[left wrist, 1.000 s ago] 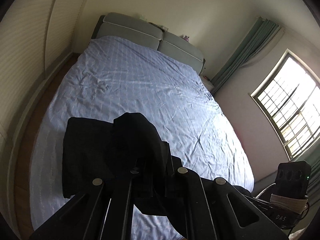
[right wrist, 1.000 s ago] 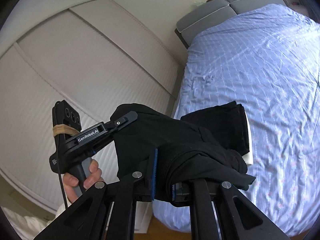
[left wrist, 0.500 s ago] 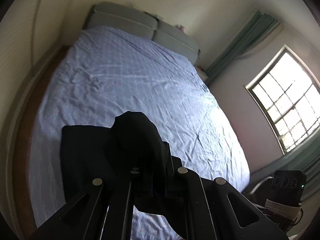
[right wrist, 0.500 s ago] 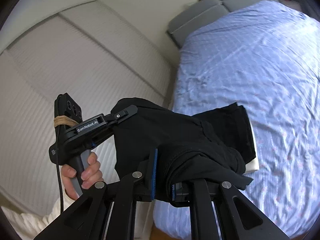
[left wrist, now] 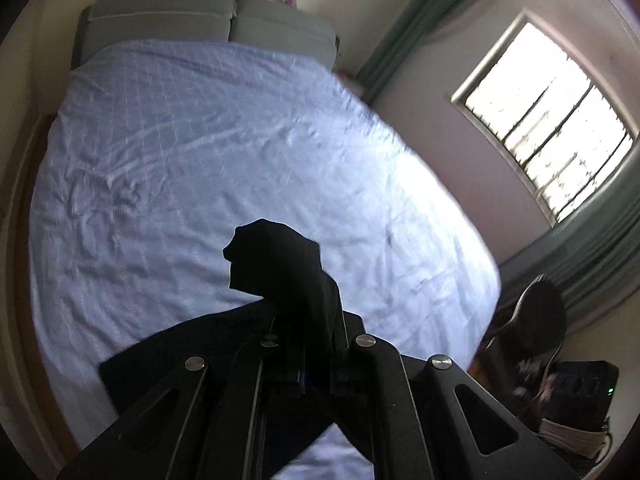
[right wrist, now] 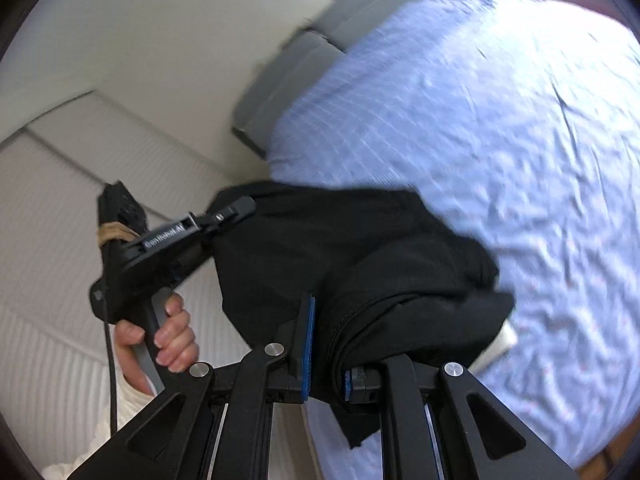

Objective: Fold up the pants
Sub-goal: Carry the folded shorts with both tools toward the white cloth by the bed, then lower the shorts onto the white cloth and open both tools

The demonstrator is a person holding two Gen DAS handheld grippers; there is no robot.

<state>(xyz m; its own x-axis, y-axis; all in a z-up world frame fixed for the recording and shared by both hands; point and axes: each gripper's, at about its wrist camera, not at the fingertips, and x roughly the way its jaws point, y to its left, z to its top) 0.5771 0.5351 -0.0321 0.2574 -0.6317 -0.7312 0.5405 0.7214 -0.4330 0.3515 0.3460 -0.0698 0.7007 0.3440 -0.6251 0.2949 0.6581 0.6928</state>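
Both grippers hold up a pair of black pants (right wrist: 360, 260) above the near end of a bed. My right gripper (right wrist: 328, 360) is shut on a thick bunched fold, with its blue pads (right wrist: 309, 340) pressing the cloth. In the right wrist view, a hand (right wrist: 168, 332) carries my left gripper (right wrist: 244, 209), which is shut on the pants' far left edge. In the left wrist view the pants (left wrist: 280, 264) rise as a dark hump out of my left gripper (left wrist: 316, 320). More flat black cloth (left wrist: 168, 348) shows behind the left finger.
The bed has a crumpled light blue sheet (left wrist: 224, 152) and a grey headboard (left wrist: 208, 12). A window (left wrist: 548, 120) with green curtains is on the right, a dark chair (left wrist: 536, 320) below it. A white corner (right wrist: 500, 344) pokes out under the pants. Ribbed wardrobe doors (right wrist: 52, 208) stand left.
Both grippers swung sideways and dipped with the pants still held. The folded black pile on the bed, plain earlier, is now mostly hidden behind the held cloth.
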